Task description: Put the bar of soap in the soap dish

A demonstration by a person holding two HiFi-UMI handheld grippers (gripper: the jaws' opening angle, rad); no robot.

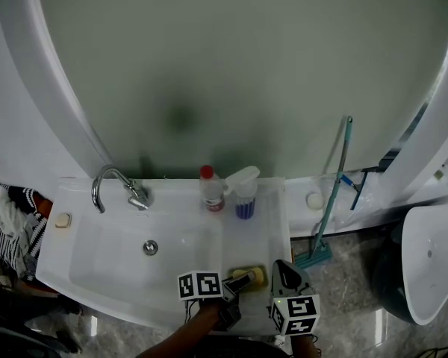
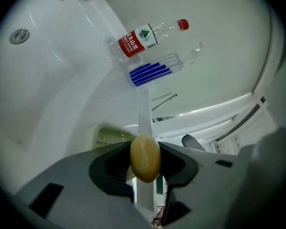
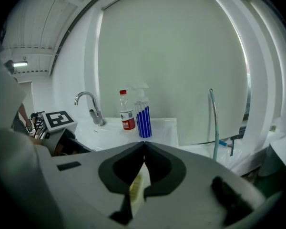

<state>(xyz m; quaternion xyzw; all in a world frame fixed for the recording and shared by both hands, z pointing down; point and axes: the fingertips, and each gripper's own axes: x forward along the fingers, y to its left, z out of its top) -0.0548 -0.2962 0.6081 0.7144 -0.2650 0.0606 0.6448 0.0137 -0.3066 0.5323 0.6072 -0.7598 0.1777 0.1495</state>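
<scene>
Head view puts your left gripper (image 1: 241, 280) over the soap dish (image 1: 258, 274) on the sink (image 1: 67, 253) ledge, with your right gripper (image 1: 280, 267) just beside it. Left gripper view shows your jaws clamped on the yellow bar of soap (image 2: 145, 159), the dish rim just behind. Right gripper view shows your jaws closed, tips touching.

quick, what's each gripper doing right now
left gripper: closed on the bar of soap
right gripper: closed, nothing held
</scene>
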